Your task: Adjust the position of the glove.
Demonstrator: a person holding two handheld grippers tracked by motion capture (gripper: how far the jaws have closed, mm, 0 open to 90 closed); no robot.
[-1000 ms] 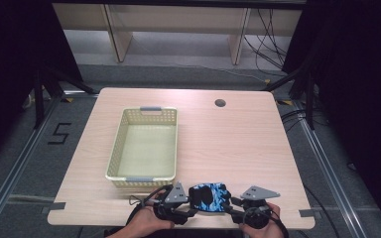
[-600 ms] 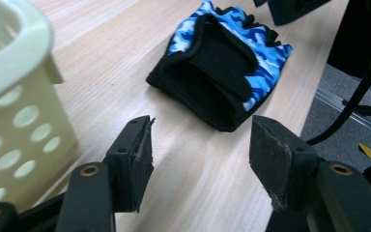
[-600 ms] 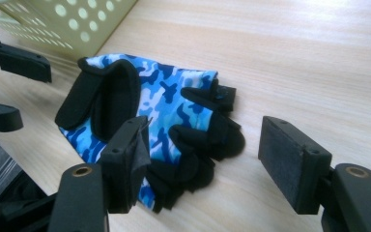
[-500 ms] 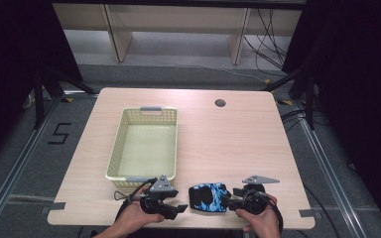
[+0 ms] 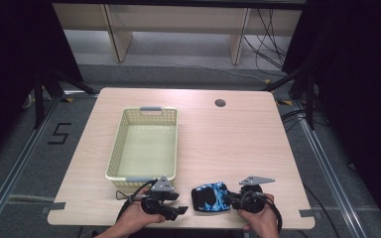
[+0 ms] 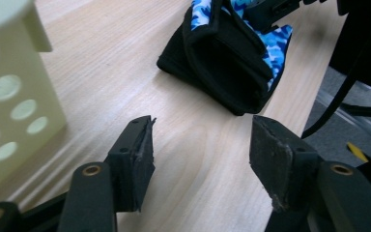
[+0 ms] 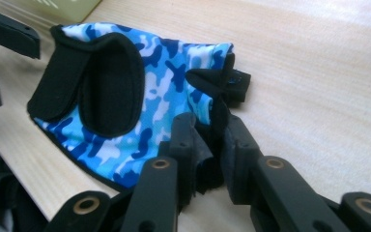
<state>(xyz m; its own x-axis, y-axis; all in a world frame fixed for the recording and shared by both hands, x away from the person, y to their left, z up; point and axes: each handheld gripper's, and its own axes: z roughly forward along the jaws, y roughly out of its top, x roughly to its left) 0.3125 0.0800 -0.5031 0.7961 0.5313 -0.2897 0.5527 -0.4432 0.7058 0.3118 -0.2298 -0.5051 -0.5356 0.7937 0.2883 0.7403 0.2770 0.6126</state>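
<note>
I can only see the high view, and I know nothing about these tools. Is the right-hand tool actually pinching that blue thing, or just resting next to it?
Observer: It is pinching it. In the right gripper view, the right gripper has its jaws shut on a black fabric edge of the blue camouflage glove.
Operator: And the other tool?
Observer: The left gripper is open, with bare table between its jaws and the glove lying a little ahead of it, untouched.
Operator: Is the glove all blue?
Observer: No. Up close it has a wide black strap folded across the blue pattern.
Operator: Does the basket have solid walls?
Observer: No, the left gripper view shows round holes in the basket wall.
</note>
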